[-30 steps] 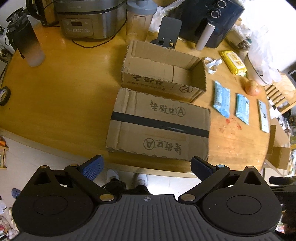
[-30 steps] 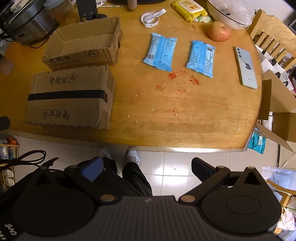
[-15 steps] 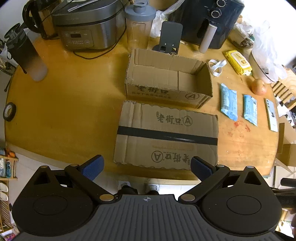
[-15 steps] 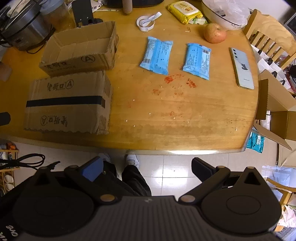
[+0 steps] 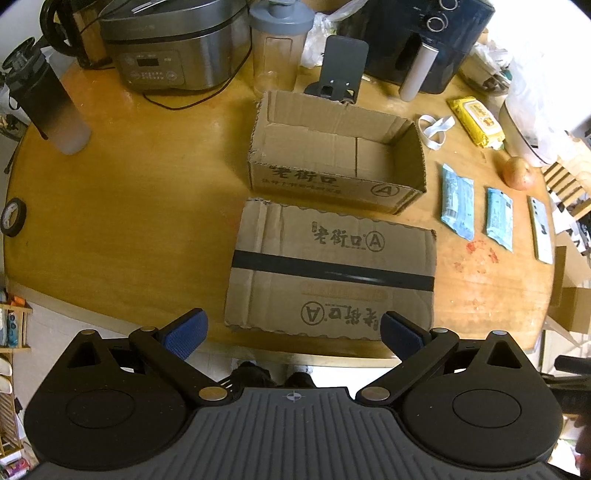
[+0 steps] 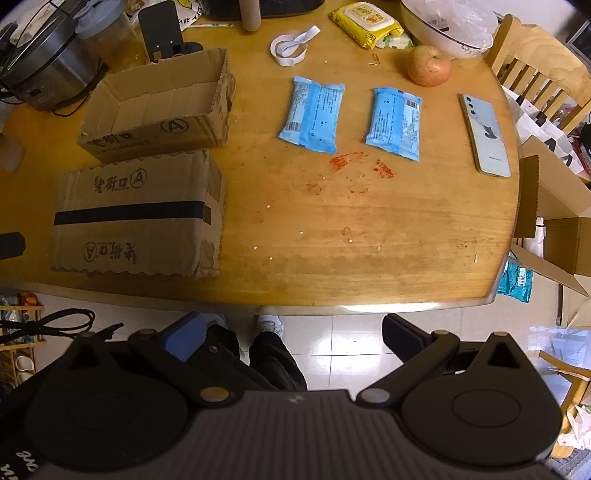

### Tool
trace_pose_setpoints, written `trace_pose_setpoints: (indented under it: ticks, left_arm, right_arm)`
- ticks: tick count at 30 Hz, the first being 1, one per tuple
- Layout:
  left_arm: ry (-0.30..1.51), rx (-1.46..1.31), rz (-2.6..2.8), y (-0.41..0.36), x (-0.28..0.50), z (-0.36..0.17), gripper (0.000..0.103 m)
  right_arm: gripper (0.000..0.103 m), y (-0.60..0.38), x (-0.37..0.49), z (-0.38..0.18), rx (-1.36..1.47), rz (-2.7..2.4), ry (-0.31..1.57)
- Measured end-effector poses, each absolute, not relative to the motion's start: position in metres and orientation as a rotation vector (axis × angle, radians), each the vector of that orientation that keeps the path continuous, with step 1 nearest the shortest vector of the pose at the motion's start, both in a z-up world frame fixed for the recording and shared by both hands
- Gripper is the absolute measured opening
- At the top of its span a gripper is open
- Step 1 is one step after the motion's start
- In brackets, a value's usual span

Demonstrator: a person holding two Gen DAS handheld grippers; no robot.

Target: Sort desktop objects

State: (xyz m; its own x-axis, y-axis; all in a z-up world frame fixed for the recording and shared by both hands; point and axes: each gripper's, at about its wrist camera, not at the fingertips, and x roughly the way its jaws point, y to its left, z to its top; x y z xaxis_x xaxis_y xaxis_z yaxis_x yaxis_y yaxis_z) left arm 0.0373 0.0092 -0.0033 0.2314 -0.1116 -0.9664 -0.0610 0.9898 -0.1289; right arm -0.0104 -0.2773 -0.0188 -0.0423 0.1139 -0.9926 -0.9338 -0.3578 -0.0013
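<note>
Both tools hang over the floor short of the table's near edge. The left gripper (image 5: 293,330) has its fingers spread wide with nothing between them, and the right gripper (image 6: 291,332) is equally wide and bare.

Just inside the near edge, toward the left end, lies the taped box (image 5: 332,269), upside down or shut – its black tape band runs across the top. Touching or nearly touching its far side stands the open box (image 5: 336,155), its floor bare in both views. To the right, past mid-table, two blue packets (image 6: 313,114) (image 6: 395,122) lie side by side but apart, and a phone (image 6: 485,134) lies close to the right edge. Further back sit an apple (image 6: 428,66), a yellow wipes pack (image 6: 365,22) and a white strap loop (image 6: 291,46).

My reading: no item is in hand, and this fits either a pause ahead of a pick or one between picks – which things are meant for the open box the scene does not settle. If a packet is wanted, the right tool is the nearer; flat film calls for a low pinch at an edge.

Room is generous: the bare table (image 6: 369,240) between near edge and packets is open. The phone's nearness to the right edge and a chair beyond that corner want care.
</note>
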Motion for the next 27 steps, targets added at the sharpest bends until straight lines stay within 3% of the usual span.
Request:
trace_pose_setpoints:
  ticks: [27]
  left_arm:
    - [1.402,-0.121,-0.068,0.067,0.03,-0.021,0.103]
  right_arm:
    - [0.103,-0.302,-0.047,-0.009,-1.342,1.491,0.969]
